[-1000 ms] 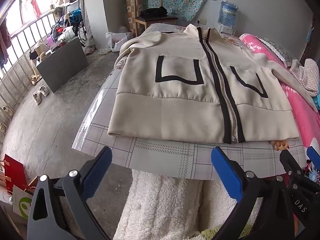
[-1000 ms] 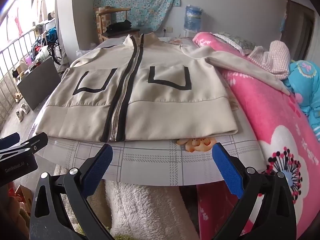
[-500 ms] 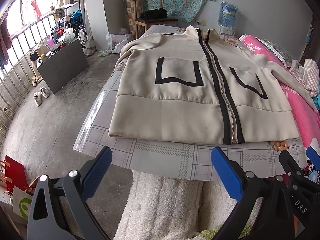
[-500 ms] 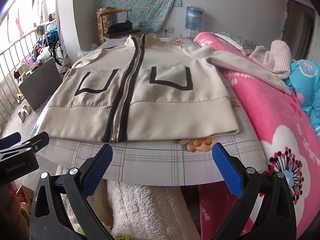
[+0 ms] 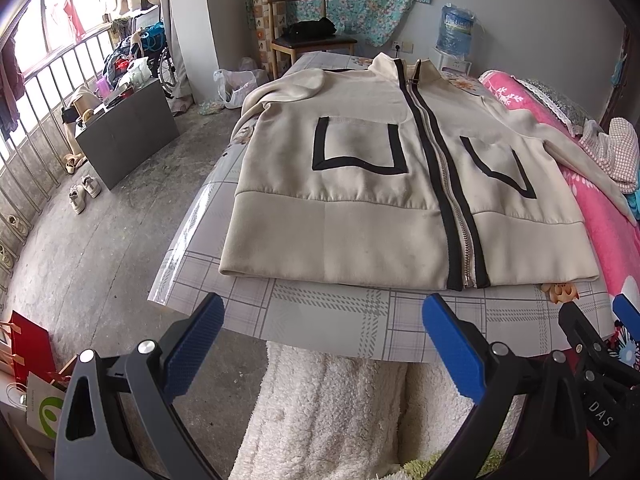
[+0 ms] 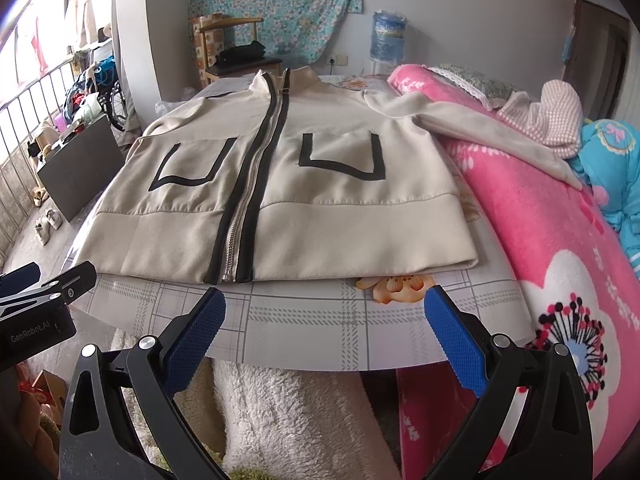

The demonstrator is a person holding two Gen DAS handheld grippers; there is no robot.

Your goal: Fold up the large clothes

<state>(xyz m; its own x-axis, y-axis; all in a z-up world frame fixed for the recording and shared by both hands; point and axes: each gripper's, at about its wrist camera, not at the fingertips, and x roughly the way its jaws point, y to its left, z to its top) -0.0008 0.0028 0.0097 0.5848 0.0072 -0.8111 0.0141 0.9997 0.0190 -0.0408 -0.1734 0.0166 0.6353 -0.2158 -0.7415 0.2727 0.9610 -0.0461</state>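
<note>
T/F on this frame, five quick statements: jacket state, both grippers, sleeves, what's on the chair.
1. The beige zip-front jacket lies flat, zipped, on the checked tablecloth. True.
2. The left gripper clamps the jacket hem. False: it is open, short of the table edge.
3. The right gripper is open and empty. True.
4. One jacket sleeve lies across the pink floral blanket. True.
5. The wooden chair is bare. False: a black item sits on it.
</note>
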